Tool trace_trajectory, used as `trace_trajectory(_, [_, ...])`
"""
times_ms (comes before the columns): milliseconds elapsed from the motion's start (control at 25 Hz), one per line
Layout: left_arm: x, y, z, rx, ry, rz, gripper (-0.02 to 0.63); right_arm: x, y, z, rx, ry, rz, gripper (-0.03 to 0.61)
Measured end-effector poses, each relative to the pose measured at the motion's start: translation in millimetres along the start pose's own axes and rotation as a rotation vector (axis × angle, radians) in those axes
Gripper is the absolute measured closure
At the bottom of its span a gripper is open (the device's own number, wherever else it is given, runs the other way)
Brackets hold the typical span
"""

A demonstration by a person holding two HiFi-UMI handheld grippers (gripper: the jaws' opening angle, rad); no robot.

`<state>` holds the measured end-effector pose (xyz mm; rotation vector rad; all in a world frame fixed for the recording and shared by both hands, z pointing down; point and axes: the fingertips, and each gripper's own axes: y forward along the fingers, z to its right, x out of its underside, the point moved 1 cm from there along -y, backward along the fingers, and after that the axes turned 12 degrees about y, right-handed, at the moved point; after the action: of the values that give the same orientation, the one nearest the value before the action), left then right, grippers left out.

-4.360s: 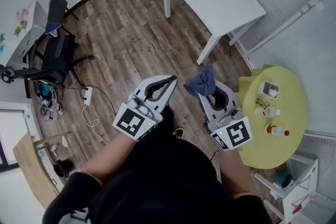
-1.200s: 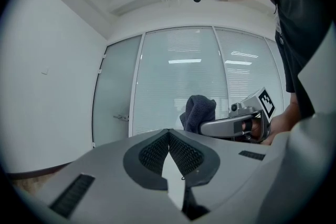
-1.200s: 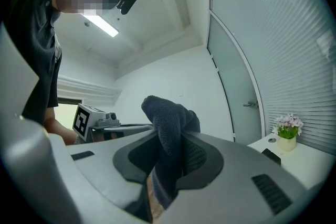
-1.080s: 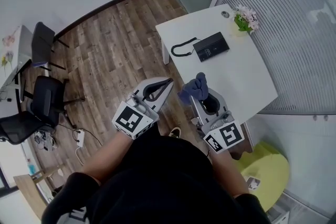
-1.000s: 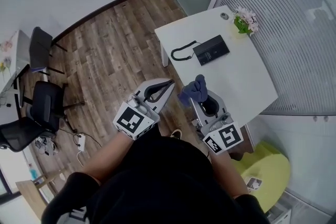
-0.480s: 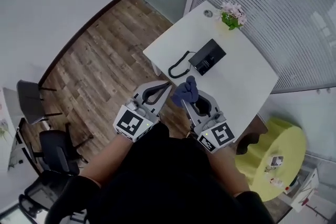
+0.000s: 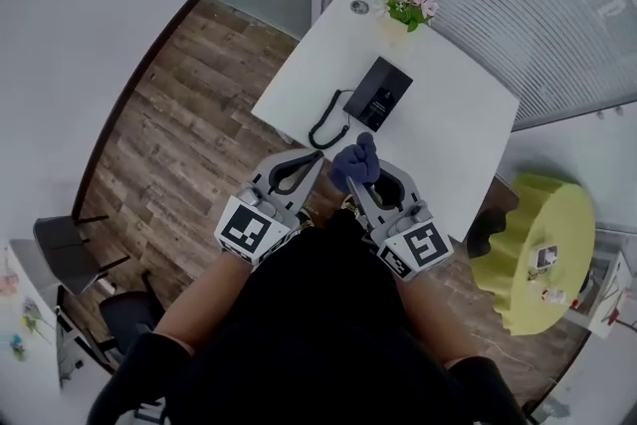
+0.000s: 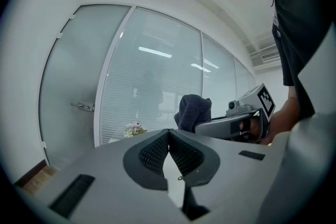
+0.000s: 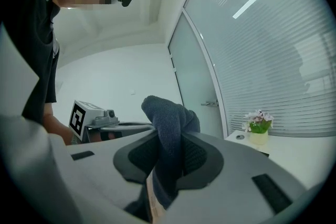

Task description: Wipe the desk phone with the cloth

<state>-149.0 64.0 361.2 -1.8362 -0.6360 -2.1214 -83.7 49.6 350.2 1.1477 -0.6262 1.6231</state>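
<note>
standing at the near edge of a white desk (image 7: 453, 119), the person holds both grippers over it. the desk phone (image 7: 378, 93) lies at 12 o'clock from them, its coiled cord (image 7: 326, 126) on its 7 o'clock side, a flower pot (image 7: 406, 5) beyond. a yellow round table (image 7: 542, 249) sits at 3 o'clock. the right gripper (image 7: 358, 186) is clamped on the dark blue cloth (image 7: 355, 160), which blocks its own view; the left gripper (image 7: 317, 157) has its jaws together, empty. the phone's keys are too small to make out.

We see the desk phone (image 7: 377, 94) on the table (image 7: 458, 129), flowers (image 7: 406, 1) at its far edge. The cloth (image 7: 355, 162) sits between the right gripper's (image 7: 359, 182) jaws, near side of the phone. The left gripper (image 7: 315, 157) is just left. A round table (image 7: 542, 249) stands right.
</note>
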Motion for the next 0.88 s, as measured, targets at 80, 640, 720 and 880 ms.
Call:
trace_trajectory(80, [0,10,-1,0.022,-0.004,-0.002,0.604,-3,0,9,0.026,0.003,0.011,0.485])
trace_trajectory(640, [3,99,-28,0.165,0.045,-0.049,0.604,-17,17,108,0.169,0.042,0.042,0.485])
trace_trajectory(720, [3,111,-29,0.18,0.045,-0.051,0.604,-18,20,122,0.186,0.028,0.036,0.485])
trace_trajectory(880, [3,140,-38,0.193,0.05,-0.061,0.604,-13,27,150,0.246,-0.049,0.0,0.485])
